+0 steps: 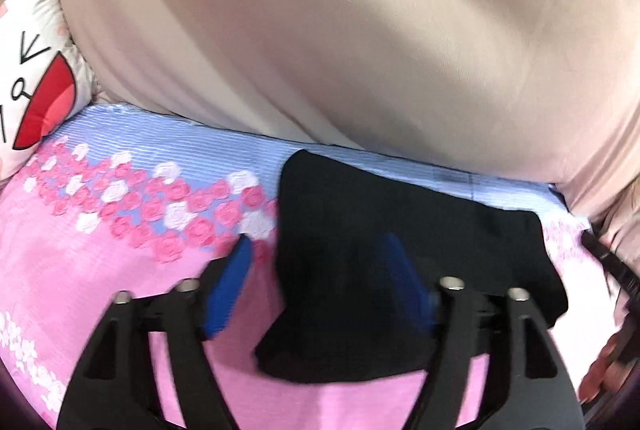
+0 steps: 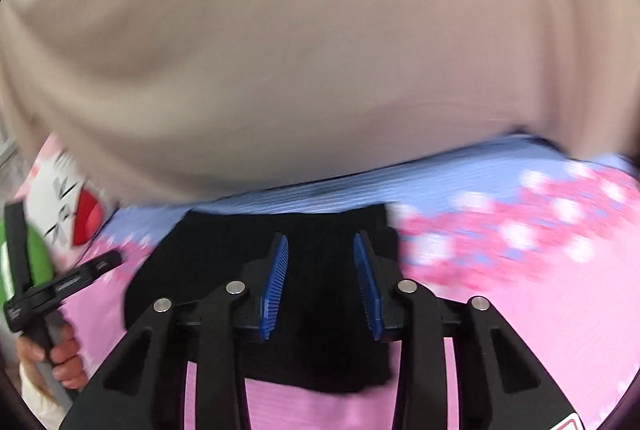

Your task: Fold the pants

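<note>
A broad beige garment [image 1: 320, 30] on the person fills the upper half of both views. Below it lies the bed, covered in a pink sheet [image 1: 80, 290] with a pale blue striped band and a scatter of pink and white roses. On that sheet, near the blue band, rest the black pants [image 1: 360, 230], folded into a compact dark block, flat on the bed.

The left wrist view alone shows a cushion [image 1: 36, 86] sharply at its left edge, white with a red mouth shape, and a hand's fingers [image 1: 600, 374] at the lower right edge. The right wrist view alone shows a hand [image 2: 64, 358] gripping a black handle [image 2: 60, 286] at the lower left, with something green behind it; the cushion is only a blur there.

The left tongs [image 1: 320, 270] stand spread wide: one blue pad over the pink sheet, the other over the pants, neither pressing the cloth. The right tongs [image 2: 320, 278] are narrower but parted, hovering over the pants with a clear gap between the ribbed blue pads [image 2: 276, 282] and nothing pinched.
</note>
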Demonstrator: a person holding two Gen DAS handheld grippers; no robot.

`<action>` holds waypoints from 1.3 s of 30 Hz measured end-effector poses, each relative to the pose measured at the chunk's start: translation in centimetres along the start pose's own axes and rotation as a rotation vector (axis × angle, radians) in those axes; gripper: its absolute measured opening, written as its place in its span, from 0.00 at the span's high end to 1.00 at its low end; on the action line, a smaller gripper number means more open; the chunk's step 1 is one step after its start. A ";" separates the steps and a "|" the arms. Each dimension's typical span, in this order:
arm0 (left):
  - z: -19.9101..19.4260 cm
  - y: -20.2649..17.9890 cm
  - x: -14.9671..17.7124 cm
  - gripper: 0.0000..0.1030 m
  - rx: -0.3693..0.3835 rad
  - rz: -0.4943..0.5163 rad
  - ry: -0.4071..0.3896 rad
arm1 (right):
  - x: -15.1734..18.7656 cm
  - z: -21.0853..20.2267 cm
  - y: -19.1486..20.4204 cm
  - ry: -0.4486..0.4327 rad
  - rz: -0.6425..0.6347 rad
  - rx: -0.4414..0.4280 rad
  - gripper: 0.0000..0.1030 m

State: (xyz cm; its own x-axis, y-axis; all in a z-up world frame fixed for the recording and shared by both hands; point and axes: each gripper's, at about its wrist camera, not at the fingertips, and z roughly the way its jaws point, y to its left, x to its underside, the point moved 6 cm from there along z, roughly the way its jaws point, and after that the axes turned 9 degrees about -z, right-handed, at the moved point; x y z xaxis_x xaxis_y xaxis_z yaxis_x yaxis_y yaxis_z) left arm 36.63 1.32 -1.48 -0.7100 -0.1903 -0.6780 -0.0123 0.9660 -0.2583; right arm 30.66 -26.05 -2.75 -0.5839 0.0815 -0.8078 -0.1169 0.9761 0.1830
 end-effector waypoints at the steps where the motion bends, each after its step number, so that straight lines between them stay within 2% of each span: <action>1: 1.3 -0.5 0.2 0.28 -0.024 0.010 0.022 | 0.0 2.6 0.9 0.052 0.001 -0.044 0.70; 2: 2.4 -0.8 0.6 0.28 -0.053 0.023 0.043 | 0.3 4.4 1.0 0.090 0.005 -0.050 0.71; 3: 3.7 -1.2 1.3 0.28 -0.087 0.042 0.067 | 0.8 6.7 0.5 0.132 0.005 -0.016 0.72; 4: 5.3 -1.2 2.0 0.28 -0.133 0.070 0.083 | 1.8 9.3 -1.1 0.192 0.003 0.062 0.83; 5: 6.6 -0.8 2.6 0.24 -0.188 0.088 0.088 | 2.5 10.5 -2.5 0.209 0.022 0.084 0.97; 6: 7.4 -0.4 3.1 0.21 -0.194 0.088 0.099 | 2.6 10.4 -3.4 0.178 0.060 0.061 0.99; 7: 7.6 0.2 3.3 0.18 -0.184 0.066 0.101 | 2.6 9.7 -3.9 0.188 0.130 0.029 1.00; 9: 7.2 0.9 3.3 0.14 -0.159 0.031 0.094 | 2.1 7.7 -3.1 0.172 0.148 0.014 0.88; 11: 7.5 1.2 3.2 0.12 -0.138 0.011 0.117 | 1.9 5.8 -1.4 0.115 0.050 0.025 0.87; 12: 7.6 1.5 3.2 0.11 -0.131 -0.003 0.125 | 2.4 6.0 -1.2 0.128 -0.002 0.070 0.85; 13: 7.8 1.7 3.2 0.10 -0.121 -0.019 0.137 | 3.3 7.1 -1.8 0.178 -0.040 0.134 0.90; 14: 7.7 1.9 3.2 0.10 -0.109 -0.027 0.146 | 4.3 7.7 -2.5 0.204 -0.026 0.141 0.90; 16: 6.2 2.3 3.1 0.11 -0.120 -0.021 0.139 | 4.4 5.4 -2.6 0.164 0.064 0.107 0.88; 17: 5.2 2.4 3.0 0.12 -0.129 0.001 0.123 | 4.3 4.5 -2.1 0.150 0.061 0.097 0.81; 19: 2.8 2.6 2.9 0.12 -0.172 0.057 0.073 | 4.9 2.1 0.2 0.125 -0.008 0.055 0.81; 21: 0.9 2.7 3.2 0.12 -0.209 0.093 0.040 | 6.8 2.4 0.6 0.183 -0.088 0.094 0.83; 22: 0.3 2.7 3.4 0.12 -0.212 0.097 0.036 | 7.8 2.8 0.4 0.197 -0.107 0.117 0.89; 24: -0.6 2.6 4.1 0.12 -0.207 0.106 0.039 | 8.6 1.5 -0.1 0.184 -0.071 0.129 0.89; 27: -1.3 2.5 4.9 0.12 -0.227 0.126 0.041 | 8.0 -2.1 1.8 0.128 -0.040 0.069 0.83; 28: -1.5 2.4 4.9 0.11 -0.225 0.132 0.038 | 8.3 -2.4 2.3 0.124 -0.065 0.073 0.79; 31: -1.6 1.7 5.5 0.11 -0.211 0.137 0.049 | 10.2 0.1 1.9 0.203 -0.116 0.132 0.82; 33: -1.5 1.6 5.8 0.11 -0.216 0.140 0.055 | 9.8 -0.7 1.9 0.185 -0.099 0.133 0.82; 36: -1.1 1.6 6.1 0.11 -0.222 0.140 0.061 | 8.6 -1.9 3.1 0.149 -0.075 0.082 0.81; 39: -0.4 2.3 6.1 0.11 -0.255 0.125 0.065 | 7.6 -1.2 5.4 0.152 -0.076 0.010 0.80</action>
State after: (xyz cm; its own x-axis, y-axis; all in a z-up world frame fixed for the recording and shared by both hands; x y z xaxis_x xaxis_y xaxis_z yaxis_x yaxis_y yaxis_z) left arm 31.99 2.41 -5.95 -0.7605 -0.0630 -0.6463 -0.0926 0.9956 0.0120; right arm 24.64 -20.42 -7.28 -0.6887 -0.0238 -0.7246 -0.1578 0.9804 0.1178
